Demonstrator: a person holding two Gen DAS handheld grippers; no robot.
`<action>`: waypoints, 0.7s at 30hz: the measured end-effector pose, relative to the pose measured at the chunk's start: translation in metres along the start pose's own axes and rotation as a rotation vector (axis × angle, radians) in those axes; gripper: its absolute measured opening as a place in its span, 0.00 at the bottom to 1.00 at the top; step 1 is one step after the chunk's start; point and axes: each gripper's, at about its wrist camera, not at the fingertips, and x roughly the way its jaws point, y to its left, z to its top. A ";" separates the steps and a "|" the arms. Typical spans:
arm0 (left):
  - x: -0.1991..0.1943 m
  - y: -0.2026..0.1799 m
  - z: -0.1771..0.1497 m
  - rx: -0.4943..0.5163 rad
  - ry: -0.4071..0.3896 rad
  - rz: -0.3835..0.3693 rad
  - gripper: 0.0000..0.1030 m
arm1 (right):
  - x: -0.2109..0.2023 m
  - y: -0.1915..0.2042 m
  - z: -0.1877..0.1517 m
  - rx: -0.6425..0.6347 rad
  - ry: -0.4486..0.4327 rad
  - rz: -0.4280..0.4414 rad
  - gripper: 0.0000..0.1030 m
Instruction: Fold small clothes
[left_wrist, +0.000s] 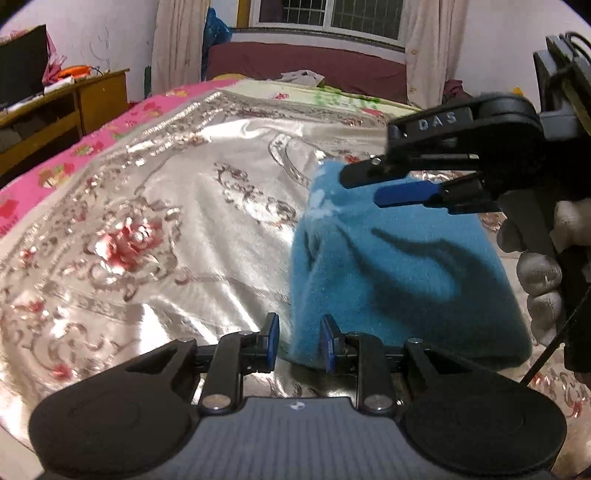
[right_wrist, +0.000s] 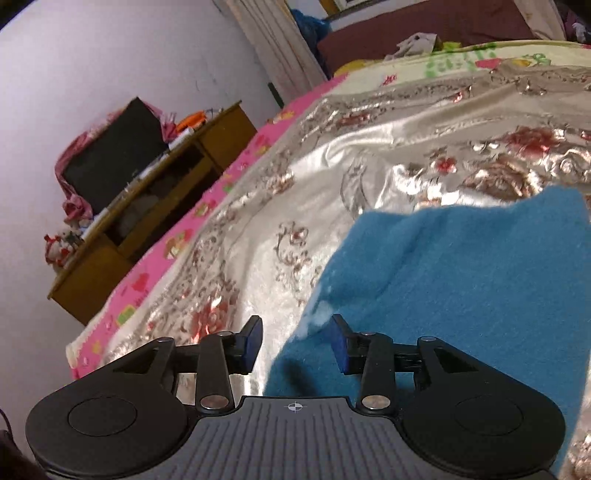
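A small blue fleece garment (left_wrist: 399, 266) lies folded on the shiny floral bedspread (left_wrist: 166, 221). My left gripper (left_wrist: 297, 341) is open, its fingers astride the garment's near left corner, nothing held. My right gripper (left_wrist: 369, 184) hovers above the garment's far part in the left wrist view, jaws apart, held by a gloved hand (left_wrist: 543, 273). In the right wrist view the right gripper (right_wrist: 297, 341) is open over the left edge of the garment (right_wrist: 461, 295), empty.
A wooden desk (left_wrist: 62, 107) with a dark screen (right_wrist: 110, 158) stands left of the bed. A pink floral sheet (left_wrist: 55, 162) edges the bedspread. A maroon headboard (left_wrist: 306, 66), curtains and a window are at the far end.
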 end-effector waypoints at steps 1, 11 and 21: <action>-0.002 0.000 0.003 0.001 -0.012 0.002 0.31 | 0.000 -0.002 0.001 0.003 -0.007 -0.005 0.41; 0.028 -0.021 0.056 0.077 -0.122 -0.068 0.31 | -0.023 -0.034 0.010 -0.020 -0.062 -0.138 0.42; 0.087 -0.003 0.047 0.068 -0.019 -0.066 0.39 | -0.079 -0.100 -0.038 0.091 -0.019 -0.237 0.61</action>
